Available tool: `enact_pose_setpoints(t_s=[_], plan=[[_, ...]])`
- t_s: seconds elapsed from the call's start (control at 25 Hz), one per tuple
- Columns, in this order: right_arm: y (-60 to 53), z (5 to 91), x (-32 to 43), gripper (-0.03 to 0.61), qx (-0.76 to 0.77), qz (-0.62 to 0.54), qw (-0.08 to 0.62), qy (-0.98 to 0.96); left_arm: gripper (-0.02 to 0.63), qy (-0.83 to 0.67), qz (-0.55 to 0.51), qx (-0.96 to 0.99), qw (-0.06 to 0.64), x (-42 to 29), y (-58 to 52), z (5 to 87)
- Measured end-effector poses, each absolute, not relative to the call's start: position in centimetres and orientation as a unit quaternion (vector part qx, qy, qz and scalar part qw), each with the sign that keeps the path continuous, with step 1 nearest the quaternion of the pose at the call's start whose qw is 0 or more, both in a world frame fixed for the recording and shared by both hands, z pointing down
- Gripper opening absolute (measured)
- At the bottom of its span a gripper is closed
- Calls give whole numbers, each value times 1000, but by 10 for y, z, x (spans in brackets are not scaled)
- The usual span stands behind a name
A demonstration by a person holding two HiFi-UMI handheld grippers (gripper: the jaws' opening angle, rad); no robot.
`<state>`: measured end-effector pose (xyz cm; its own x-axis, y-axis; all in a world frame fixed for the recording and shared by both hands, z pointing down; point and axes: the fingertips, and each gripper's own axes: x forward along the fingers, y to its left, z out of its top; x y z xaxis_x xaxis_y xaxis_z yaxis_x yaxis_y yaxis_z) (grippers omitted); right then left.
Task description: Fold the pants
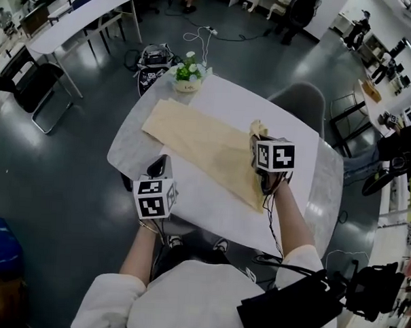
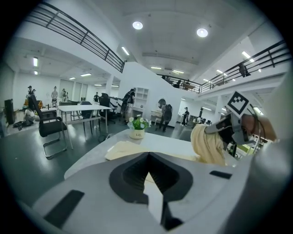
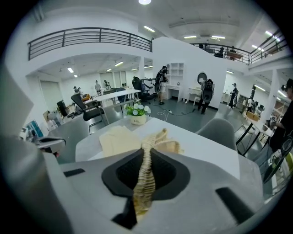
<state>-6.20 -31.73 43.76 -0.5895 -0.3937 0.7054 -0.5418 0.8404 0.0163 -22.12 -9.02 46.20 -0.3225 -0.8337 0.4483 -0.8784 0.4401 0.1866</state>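
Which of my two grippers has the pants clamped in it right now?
The right gripper: the ribbed band of the pants is pinched between its jaws and lifted off the table. The left gripper has nothing between its jaws.

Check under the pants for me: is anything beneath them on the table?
Only the white table shows around the pants; whatever lies beneath the flat cloth is covered. The right gripper holds one end bunched in its fingers, raised off the table.
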Motion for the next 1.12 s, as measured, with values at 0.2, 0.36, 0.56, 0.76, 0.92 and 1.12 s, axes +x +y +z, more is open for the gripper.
enact_pose_setpoints(t_s=[0.2, 0.36, 0.56, 0.76, 0.92, 1.12], plan=[[-302, 444, -116, 28, 251, 116, 366, -889, 2, -824, 40, 507, 251, -260, -61, 466], [-291, 448, -158, 28, 248, 114, 365, -890, 2, -829, 39, 496, 256, -285, -39, 473], [-284, 452, -210, 28, 243, 136, 351, -894, 2, -831, 47, 488, 262, -311, -24, 479], [-273, 463, -260, 28, 226, 149, 349, -897, 2, -833, 64, 481, 265, -338, -19, 484], [-266, 476, -295, 28, 214, 164, 349, -897, 2, -836, 69, 477, 263, -360, -22, 488], [-258, 497, -331, 29, 203, 179, 357, -894, 2, -837, 72, 472, 267, -379, -20, 497]])
